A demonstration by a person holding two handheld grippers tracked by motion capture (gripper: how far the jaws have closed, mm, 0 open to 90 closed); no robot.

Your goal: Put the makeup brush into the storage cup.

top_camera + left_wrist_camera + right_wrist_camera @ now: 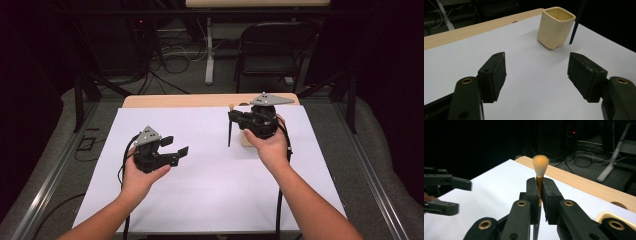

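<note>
Worked with the right gripper [231,116] shut firmly on a makeup brush [540,165], pinched at the gold ferrule just below the pale bristles. Held upright, bristles on top, with the dark handle hanging down above the paper, its tip clear of the surface. Held the left gripper [177,145] spread wide and empty, low over the sheet, well apart from the right one and pointed toward a cream square cup [555,27]. Stood the cup upright near the far right of the sheet, just beside the hanging handle and partly under the right hand in the high view.

Judged to be the carrying step: brush in the air close by the cup, not yet inside it. Called next for bringing the handle tip over the cup's mouth, lowering it straight in, and only then easing the grip. Possibly worth steadying the cup with the free gripper, since looked light and easy to tip.

Done on a pale wooden table [175,101] covered almost wholly by a white sheet [200,190], smooth and bare elsewhere. Beyond, a dark room with a black folding chair [275,45] and loose cables [175,52] on the floor.
</note>
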